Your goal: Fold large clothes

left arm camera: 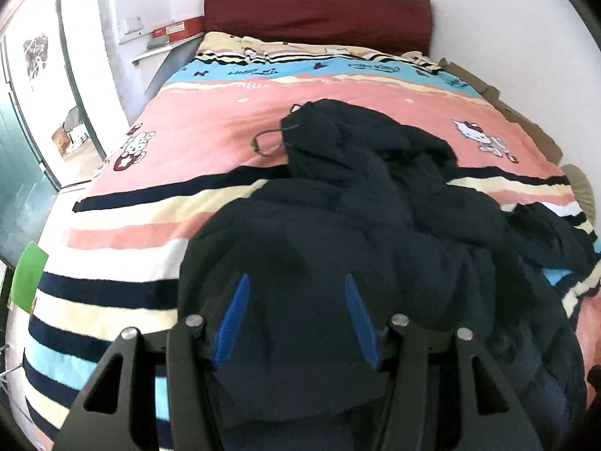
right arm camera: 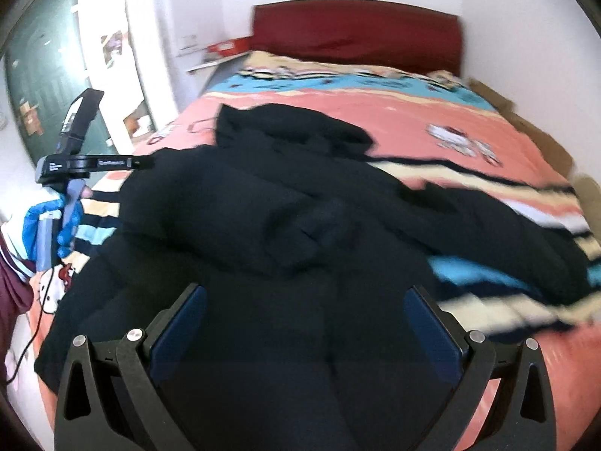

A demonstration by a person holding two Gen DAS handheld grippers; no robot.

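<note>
A large dark navy hooded jacket (left arm camera: 375,218) lies crumpled on the bed, its hood towards the headboard and a sleeve trailing to the right. It also fills the middle of the right wrist view (right arm camera: 263,203). My left gripper (left arm camera: 296,282) is open, its blue fingers (left arm camera: 236,312) just above the jacket's near part. My right gripper (right arm camera: 305,293) is open wide over the jacket's near edge. The left gripper's body shows in the right wrist view (right arm camera: 75,161), held by a blue-gloved hand at the jacket's left side.
The bed has a pink, cream, blue and navy striped cartoon quilt (left arm camera: 210,131) and a dark red headboard (left arm camera: 319,11). A shelf with a red box (left arm camera: 176,32) is at the left wall. A doorway (left arm camera: 71,120) opens at the left.
</note>
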